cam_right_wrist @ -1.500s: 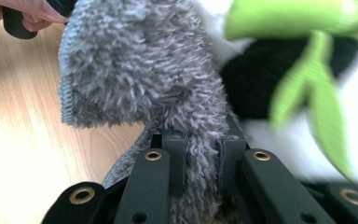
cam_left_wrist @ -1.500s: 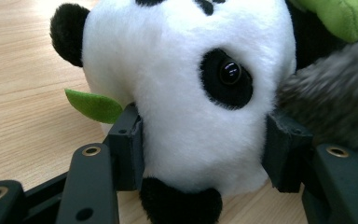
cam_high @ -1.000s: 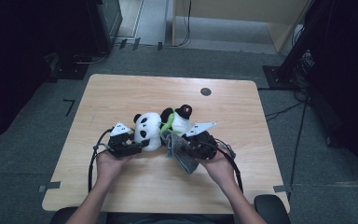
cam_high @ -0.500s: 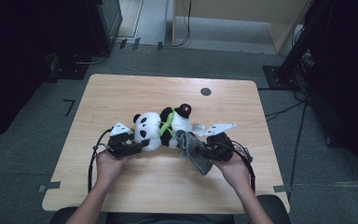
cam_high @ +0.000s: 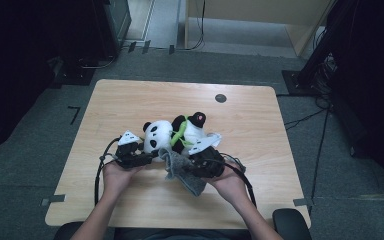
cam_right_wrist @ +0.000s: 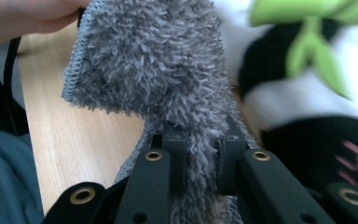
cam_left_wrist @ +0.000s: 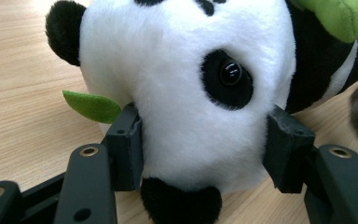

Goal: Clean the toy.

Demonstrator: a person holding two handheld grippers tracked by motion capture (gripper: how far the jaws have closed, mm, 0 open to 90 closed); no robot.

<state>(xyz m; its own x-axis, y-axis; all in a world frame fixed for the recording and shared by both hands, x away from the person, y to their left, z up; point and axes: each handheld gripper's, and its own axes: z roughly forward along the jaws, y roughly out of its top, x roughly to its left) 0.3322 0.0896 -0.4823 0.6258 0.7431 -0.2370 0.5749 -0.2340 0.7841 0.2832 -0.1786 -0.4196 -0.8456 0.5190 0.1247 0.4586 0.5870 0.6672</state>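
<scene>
Right gripper view: my right gripper (cam_right_wrist: 200, 154) is clamped on the grey fuzzy cloth (cam_right_wrist: 168, 70), which stands up just in front of it. Just past the cloth lies the panda (cam_high: 177, 135), its long axis running across the table, head toward my left gripper (cam_left_wrist: 200, 144), whose jaws squeeze that head from both sides.

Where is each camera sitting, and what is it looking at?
High view: above the person's side of the table, looking forward and down; both forearms and hands come in from below.
Left gripper view: rides the left gripper, looking along its jaws at the toy panda, whose head sits between them.
Right gripper view: rides the right gripper, looking along its jaws clamped on the grey fuzzy cloth; a hand shows at top left.
Shared: both gripper views show the panda.
</scene>
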